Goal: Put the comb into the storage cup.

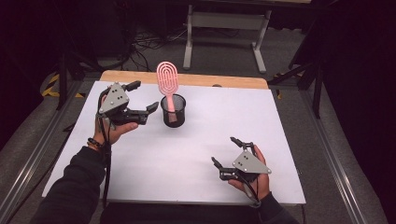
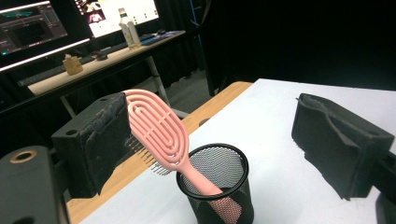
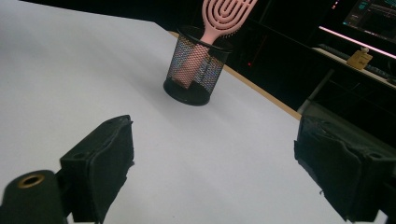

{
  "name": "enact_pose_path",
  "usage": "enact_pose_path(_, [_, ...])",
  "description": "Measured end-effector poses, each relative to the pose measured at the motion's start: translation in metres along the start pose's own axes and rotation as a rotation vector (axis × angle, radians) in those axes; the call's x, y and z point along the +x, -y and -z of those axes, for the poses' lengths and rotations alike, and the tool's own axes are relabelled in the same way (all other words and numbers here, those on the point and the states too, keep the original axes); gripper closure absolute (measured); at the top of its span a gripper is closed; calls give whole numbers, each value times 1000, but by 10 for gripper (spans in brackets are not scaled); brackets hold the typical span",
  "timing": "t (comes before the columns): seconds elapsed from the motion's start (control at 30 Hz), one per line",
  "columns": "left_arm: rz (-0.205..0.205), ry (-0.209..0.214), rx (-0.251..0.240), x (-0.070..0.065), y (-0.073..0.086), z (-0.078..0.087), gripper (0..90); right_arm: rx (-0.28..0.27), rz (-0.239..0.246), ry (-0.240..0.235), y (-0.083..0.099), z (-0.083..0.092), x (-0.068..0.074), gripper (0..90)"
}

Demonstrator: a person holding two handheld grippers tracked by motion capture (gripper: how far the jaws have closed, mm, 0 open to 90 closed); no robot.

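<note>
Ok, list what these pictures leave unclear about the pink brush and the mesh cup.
- Pink brush handle end: inside the mesh cup, veiled by the mesh in all views.
- Brush top: cut off by the upper edge in the right gripper view.
- Cup base: cut off by the bottom edge in the left gripper view.
- Bristles: too small in the high view.

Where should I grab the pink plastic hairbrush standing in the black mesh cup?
Probably the bare neck just above the black mesh cup's rim, coming from the left tongs' side: the pink plastic hairbrush leans handle-down, its wide head bristled and awkward.
</note>
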State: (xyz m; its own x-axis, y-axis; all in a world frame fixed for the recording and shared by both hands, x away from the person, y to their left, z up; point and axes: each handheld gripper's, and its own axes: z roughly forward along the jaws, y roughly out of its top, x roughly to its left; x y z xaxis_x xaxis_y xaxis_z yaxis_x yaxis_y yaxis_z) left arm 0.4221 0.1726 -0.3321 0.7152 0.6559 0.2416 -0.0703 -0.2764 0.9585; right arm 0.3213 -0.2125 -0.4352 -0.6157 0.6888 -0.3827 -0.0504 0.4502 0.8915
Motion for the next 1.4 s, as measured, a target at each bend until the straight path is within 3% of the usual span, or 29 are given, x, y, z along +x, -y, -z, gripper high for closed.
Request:
enact_pose_path(0.63, [9, -11, 29, 2, 19, 10, 120, -1, -3, 3, 0, -1, 2, 107])
enact_pose_path(0.9, [6, -16, 36, 1, 26, 17, 119, 4, -18, 7, 0, -2, 1, 47])
enact_pose_path(1.27, [-22, -10, 54, -7, 34, 25, 110, 3, -17, 19, 0, -2, 1, 31])
enact_pose_path(1.4, [-15, -14, 47, -9, 38, 29, 102, 1, -16, 25, -1, -1, 1, 31])
